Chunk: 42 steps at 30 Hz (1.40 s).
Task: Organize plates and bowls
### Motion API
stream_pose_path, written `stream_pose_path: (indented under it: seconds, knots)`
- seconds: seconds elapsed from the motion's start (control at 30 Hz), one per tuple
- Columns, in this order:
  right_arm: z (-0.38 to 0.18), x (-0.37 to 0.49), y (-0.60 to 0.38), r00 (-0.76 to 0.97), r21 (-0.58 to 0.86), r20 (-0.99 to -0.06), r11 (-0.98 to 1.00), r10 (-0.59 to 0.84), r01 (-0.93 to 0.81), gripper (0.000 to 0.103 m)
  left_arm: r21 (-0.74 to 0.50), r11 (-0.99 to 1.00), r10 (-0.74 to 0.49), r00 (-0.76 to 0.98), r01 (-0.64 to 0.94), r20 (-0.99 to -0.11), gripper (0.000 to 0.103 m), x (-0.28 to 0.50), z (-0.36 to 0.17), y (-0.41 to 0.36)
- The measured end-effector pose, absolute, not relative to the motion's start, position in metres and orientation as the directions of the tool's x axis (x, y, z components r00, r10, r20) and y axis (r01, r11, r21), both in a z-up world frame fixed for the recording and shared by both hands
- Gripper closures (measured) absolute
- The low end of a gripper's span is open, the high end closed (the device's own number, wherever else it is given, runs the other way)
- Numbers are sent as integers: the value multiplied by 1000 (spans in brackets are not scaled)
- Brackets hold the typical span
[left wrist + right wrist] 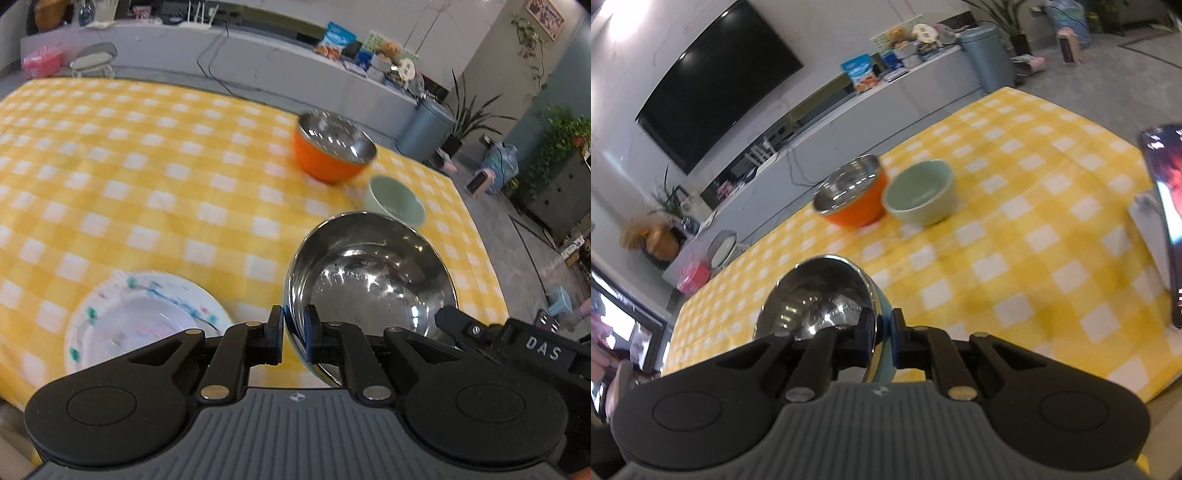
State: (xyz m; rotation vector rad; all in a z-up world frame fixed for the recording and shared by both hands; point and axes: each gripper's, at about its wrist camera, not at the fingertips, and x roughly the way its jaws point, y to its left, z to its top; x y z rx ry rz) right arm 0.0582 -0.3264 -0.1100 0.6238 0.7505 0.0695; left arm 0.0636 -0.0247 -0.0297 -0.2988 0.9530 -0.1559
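Both grippers are shut on the same steel bowl with a light blue outside. My left gripper [294,334] pinches the near rim of this steel bowl [373,280], held above the yellow checked table [147,166]. My right gripper [883,339] pinches the opposite rim of the steel bowl [816,299]; its black body [517,343] shows in the left wrist view. An orange bowl with a steel inside [330,149] [851,197] and a pale green bowl [395,201] [919,194] stand side by side further off. A white patterned plate [144,321] lies at the near left.
A phone on a white stand [1161,229] is at the table's right side. Beyond the far table edge is a long grey counter [258,62] with snack bags, a blue bin [424,129] and plants. A TV [716,81] hangs on the wall.
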Motion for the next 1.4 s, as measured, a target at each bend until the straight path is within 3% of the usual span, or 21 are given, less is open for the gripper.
stream_pose_path:
  seconds: [0.43,1.13,1.23,1.37,1.4]
  knots:
    - [-147,62,-358,680,579,-682,767,269,277,95,-329,944,-274,486,-30,-830,87,60,-49,-49]
    - [-149,65,-355,689,580,-674,769,267,269,92,-409,911,-340,479,-44,-809,87,68,-57,-32]
    - [-145,64,-354,700,577,-666,773,258,263,91,-409,912,-340,486,-40,-805,81,68,-53,-31]
    - [-139,62,-352,714,569,-655,784,249,249,68,-388,921,-320,513,-28,-796,67,69,-47,-29]
    - [-137,61,-351,718,564,-652,788,244,246,67,-381,924,-314,523,-22,-793,63,69,-44,-28]
